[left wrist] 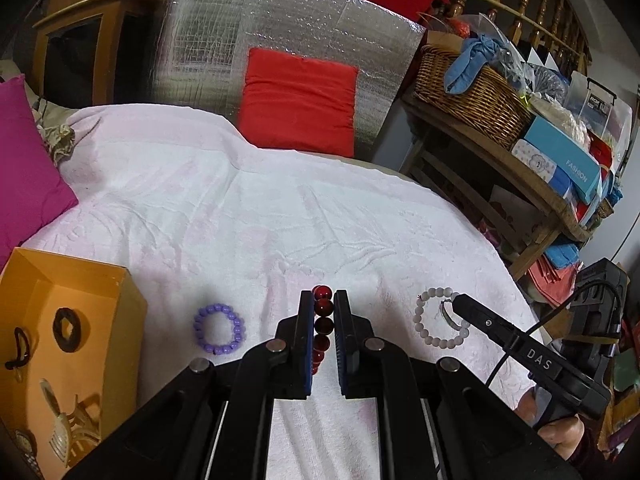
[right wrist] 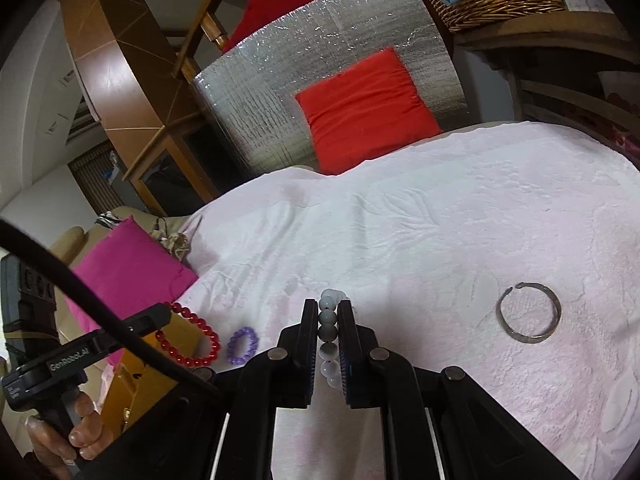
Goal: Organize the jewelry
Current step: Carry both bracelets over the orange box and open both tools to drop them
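My left gripper [left wrist: 323,304] is shut on a red bead bracelet [left wrist: 322,326], which also shows hanging from it in the right wrist view [right wrist: 192,338]. My right gripper [right wrist: 329,307] is shut on a white bead bracelet [right wrist: 329,320]; in the left wrist view that bracelet [left wrist: 430,334] hangs from the right gripper [left wrist: 456,300]. A purple bead bracelet [left wrist: 219,329] lies on the white towel [left wrist: 280,208]; it also shows in the right wrist view [right wrist: 242,345]. A metal ring bangle [right wrist: 529,313] lies on the towel right of my right gripper. An orange box [left wrist: 120,300] stands at the left.
The orange box holds hair ties [left wrist: 67,327], a hair claw [left wrist: 66,424] and a watch [left wrist: 24,442]. A pink cushion [left wrist: 24,168] lies at the left and a red cushion [left wrist: 298,100] at the back. A wooden shelf with a wicker basket [left wrist: 472,96] stands at the right.
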Demonstrator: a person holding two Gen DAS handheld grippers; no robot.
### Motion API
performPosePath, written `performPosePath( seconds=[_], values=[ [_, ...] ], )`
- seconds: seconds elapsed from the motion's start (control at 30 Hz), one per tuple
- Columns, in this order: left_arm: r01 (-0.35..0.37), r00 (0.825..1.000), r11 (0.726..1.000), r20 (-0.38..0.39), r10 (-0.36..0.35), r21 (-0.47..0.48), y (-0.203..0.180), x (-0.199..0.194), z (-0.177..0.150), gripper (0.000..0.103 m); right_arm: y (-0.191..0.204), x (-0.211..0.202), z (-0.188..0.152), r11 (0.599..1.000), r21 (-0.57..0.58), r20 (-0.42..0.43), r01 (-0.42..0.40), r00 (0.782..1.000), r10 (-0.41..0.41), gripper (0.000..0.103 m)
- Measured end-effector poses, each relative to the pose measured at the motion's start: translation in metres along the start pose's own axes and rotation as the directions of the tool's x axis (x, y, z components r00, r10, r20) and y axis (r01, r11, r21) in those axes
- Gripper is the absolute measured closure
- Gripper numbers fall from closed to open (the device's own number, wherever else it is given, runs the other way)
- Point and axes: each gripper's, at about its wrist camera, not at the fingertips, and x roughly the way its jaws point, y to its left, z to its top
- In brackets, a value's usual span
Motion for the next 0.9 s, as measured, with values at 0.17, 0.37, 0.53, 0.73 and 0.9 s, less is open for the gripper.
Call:
performPosePath(
  seconds=[0.17,0.37,0.53,0.73,0.9],
  values=[
    [-0.008,1.000,1.000,0.028,0.008,-0.009,0.006,-0.018,0.002,0.093,0.016,-0.004,-0.003,0.999,-0.025,0.005,-0.026,1.000,0.026,0.092],
    [-0.019,0.996,1.000,0.090,0.020,-0.010,0.011,-0.049,0.005,0.093,0.037,-0.006,-0.008,0.996,-0.028,0.021,-0.081,0.996,0.082,0.092],
    [-0.037,0.989,0.999,0.141,0.038,-0.009,0.018,-0.076,0.006,0.093,0.062,-0.002,-0.015,0.989,-0.034,0.029,-0.147,0.989,0.148,0.092],
    [-0.067,0.979,0.997,0.191,0.071,-0.027,0.034,-0.102,0.008,0.093,0.098,0.017,-0.032,0.976,-0.074,-0.033,-0.204,0.979,0.202,0.092],
    [-0.105,0.968,0.993,0.223,0.115,-0.057,0.051,-0.121,0.009,0.093,0.124,0.027,-0.044,0.963,-0.102,-0.067,-0.250,0.968,0.244,0.092]
  ],
)
